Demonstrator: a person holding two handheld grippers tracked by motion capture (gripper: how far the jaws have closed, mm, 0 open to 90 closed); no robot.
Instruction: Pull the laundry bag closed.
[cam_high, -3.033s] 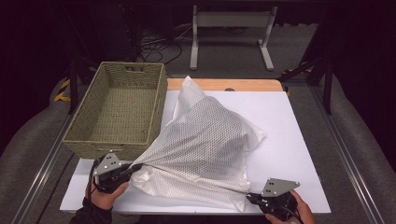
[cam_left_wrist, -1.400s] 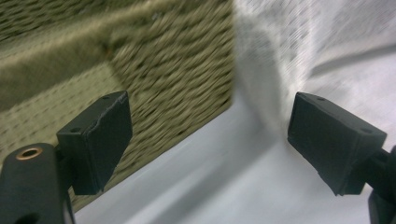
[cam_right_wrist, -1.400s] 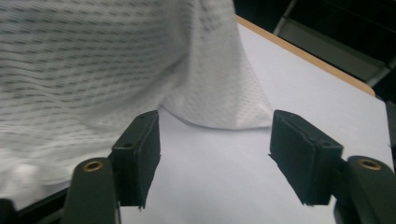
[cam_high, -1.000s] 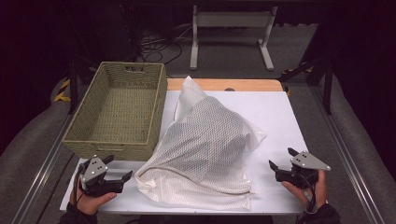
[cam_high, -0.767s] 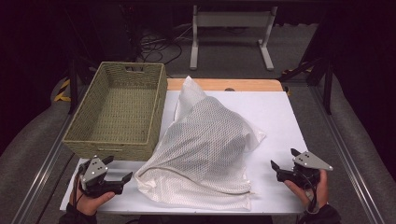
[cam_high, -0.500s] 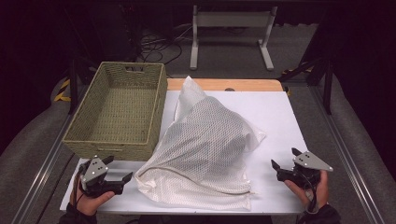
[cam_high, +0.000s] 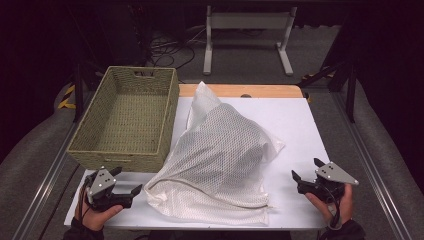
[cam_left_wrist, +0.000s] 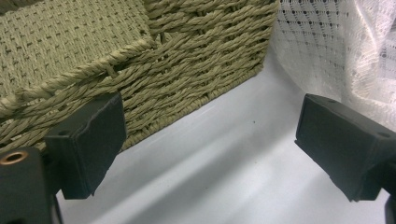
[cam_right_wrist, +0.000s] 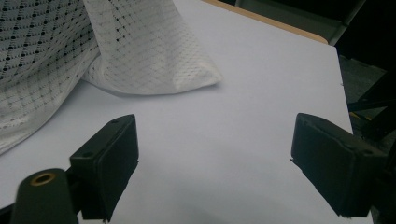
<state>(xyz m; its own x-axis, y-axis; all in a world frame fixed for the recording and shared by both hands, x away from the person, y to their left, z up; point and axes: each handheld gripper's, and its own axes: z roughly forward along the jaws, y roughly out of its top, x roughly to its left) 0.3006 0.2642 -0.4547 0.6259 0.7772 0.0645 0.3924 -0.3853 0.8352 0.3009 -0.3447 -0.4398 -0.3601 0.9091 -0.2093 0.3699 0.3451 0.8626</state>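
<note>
White board (cam_high: 300, 120) on the table, woven basket (cam_high: 127, 117) at far left, mesh laundry bag (cam_high: 220, 155) heaped at centre.

Change: three seconds back both grippers were pinching the bag's near corners and holding the near hem taut between them. By one second ago both had let go and moved out to the sides, and there is almost no motion since. The bag has slumped and lies on the board on its own, near hem slack, its left flank just beside the basket wall, possibly touching it; the high view does not settle that.

Judgement: a spreading or straightening pull looks finished, or the grip is being reset. The basket is empty, so if the bag is bound for it, that step is not yet done.

Left gripper (cam_high: 127, 188), near left: jaws spread wide, nothing between them. In the left gripper view (cam_left_wrist: 210, 154) they frame bare board, with basket weave (cam_left_wrist: 140, 60) behind the left jaw and mesh (cam_left_wrist: 336, 46) at the upper right, clear of both pads.

Right gripper (cam_high: 306, 171), near right: likewise released, jaws wide and empty. In the right gripper view (cam_right_wrist: 212, 161) the bag's corner (cam_right_wrist: 140, 51) lies well beyond the pads.
</note>
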